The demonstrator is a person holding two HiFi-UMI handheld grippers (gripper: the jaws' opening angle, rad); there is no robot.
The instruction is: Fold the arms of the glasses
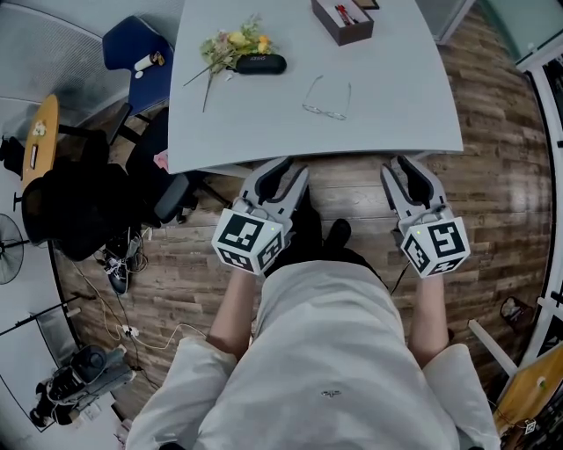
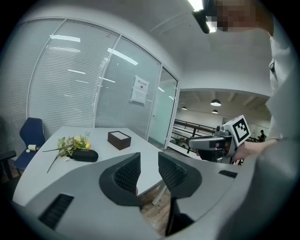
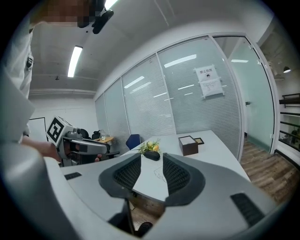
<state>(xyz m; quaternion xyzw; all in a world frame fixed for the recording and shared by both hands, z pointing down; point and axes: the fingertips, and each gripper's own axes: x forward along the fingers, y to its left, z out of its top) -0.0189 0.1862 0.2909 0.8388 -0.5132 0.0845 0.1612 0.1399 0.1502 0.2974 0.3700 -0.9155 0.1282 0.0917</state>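
A pair of thin-framed glasses (image 1: 327, 98) lies on the grey table (image 1: 396, 97) with its arms spread out, pointing away from me. In the right gripper view the glasses (image 3: 159, 174) show faintly between the jaws, far off on the tabletop. My left gripper (image 1: 283, 171) (image 2: 149, 161) hangs just before the table's near edge, over the floor, open with nothing between its fingers. My right gripper (image 1: 406, 171) (image 3: 152, 164) hangs level with it to the right, also open and empty. Both are well short of the glasses.
A black glasses case (image 1: 259, 63) and a bunch of flowers (image 1: 233, 42) lie at the table's far left. A brown box (image 1: 341, 19) stands at the far edge. A blue chair (image 1: 136, 53) and a black chair (image 1: 79, 211) stand left of the table.
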